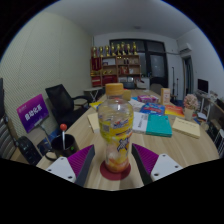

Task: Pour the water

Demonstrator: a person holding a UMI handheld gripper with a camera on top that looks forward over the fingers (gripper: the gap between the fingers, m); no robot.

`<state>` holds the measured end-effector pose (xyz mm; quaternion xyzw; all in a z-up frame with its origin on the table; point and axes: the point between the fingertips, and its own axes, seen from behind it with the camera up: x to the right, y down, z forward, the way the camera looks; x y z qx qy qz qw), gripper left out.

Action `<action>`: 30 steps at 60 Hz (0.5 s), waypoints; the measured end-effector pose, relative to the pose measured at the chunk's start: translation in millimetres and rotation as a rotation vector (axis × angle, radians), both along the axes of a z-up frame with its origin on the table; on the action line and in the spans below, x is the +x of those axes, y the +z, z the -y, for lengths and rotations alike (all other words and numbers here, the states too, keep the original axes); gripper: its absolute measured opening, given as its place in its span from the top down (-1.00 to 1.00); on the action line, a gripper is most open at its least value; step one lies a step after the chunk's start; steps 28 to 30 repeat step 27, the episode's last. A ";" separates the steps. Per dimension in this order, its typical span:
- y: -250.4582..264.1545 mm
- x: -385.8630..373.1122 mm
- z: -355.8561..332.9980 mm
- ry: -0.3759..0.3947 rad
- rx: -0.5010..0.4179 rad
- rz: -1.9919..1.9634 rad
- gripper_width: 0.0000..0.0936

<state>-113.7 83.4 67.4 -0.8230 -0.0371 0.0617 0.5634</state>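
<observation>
Gripper view: the gripper (114,162) is clenched on the bottle (115,128), a purple pad (146,160) pressed to either side of its yellow label, the orange cap upright and the base down at the wooden table (170,150). Beyond it, teal books (159,124) lie near, an office chair (60,98) stands off to one side, and a shelf (115,67) lines the far wall.
</observation>
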 end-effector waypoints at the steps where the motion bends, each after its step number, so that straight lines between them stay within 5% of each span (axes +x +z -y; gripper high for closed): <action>1: 1.0 1.2 9.0 -0.006 -0.005 0.008 -0.72; 30: 96.9 -51.2 232.2 -0.194 -0.156 0.016 -0.70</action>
